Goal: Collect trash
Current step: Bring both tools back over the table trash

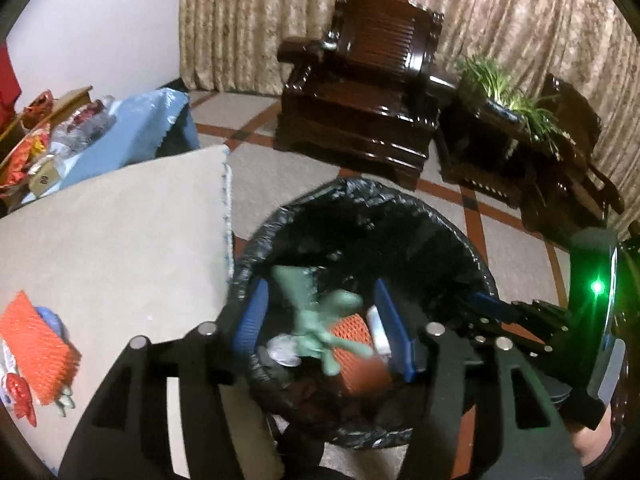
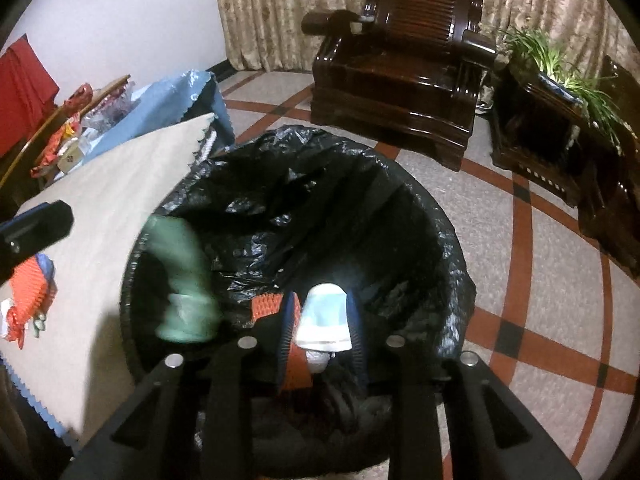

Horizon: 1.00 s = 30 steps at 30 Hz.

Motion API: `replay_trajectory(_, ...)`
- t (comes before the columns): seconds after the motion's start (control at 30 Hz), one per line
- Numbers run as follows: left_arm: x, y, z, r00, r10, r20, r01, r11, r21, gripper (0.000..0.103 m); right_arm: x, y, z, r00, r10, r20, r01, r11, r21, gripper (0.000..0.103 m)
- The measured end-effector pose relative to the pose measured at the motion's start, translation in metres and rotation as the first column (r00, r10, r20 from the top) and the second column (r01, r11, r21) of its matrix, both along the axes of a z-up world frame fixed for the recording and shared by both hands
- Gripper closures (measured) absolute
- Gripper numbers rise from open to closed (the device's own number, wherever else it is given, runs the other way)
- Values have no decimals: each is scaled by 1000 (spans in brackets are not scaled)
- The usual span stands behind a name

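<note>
Left wrist view: left gripper (image 1: 320, 324) gapes above black-lined bin (image 1: 460, 236), pale-green glove (image 1: 316, 320) blurred between; right gripper (image 2: 322, 320) narrowly brackets blue-white mask (image 2: 324, 316).

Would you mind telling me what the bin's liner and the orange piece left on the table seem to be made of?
Bin liner: thin black plastic film, glossy, judging by its crinkles and bright highlights. Orange piece: probably foam mesh netting, matte, given its ribbed lattice surface; the blur leaves that open.

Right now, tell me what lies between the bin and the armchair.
Only bare tiled floor separates bin and armchair, clearest in the right wrist view.
</note>
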<state>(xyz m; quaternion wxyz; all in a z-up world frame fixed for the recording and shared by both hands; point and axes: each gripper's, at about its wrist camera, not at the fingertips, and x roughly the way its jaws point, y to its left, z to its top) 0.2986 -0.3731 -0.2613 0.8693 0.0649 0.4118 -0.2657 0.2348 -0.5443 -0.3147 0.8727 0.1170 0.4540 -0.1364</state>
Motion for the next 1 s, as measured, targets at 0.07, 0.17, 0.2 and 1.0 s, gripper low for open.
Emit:
replay_trajectory(0.07,-4,11,9,1000,7,11,-7,1000,-1,47,-6,2,8,1000,-13,17,13,1000,2,76)
replay_trajectory(0.17,-13,30,25,999,32,39,-32,999,-4,38,-16,12,25,998,-18,52,16,1000,27,76)
replay_trajectory(0.2,-15,35,29,998,36,45,-36,999,-8,36,-19,18,31,998,-11,65,10,1000,27,74)
replay_trajectory(1.0,-58,251,73,931,311,191,-324,945,43,19,-21,231,104,923,316,222,-323,946,-6,60)
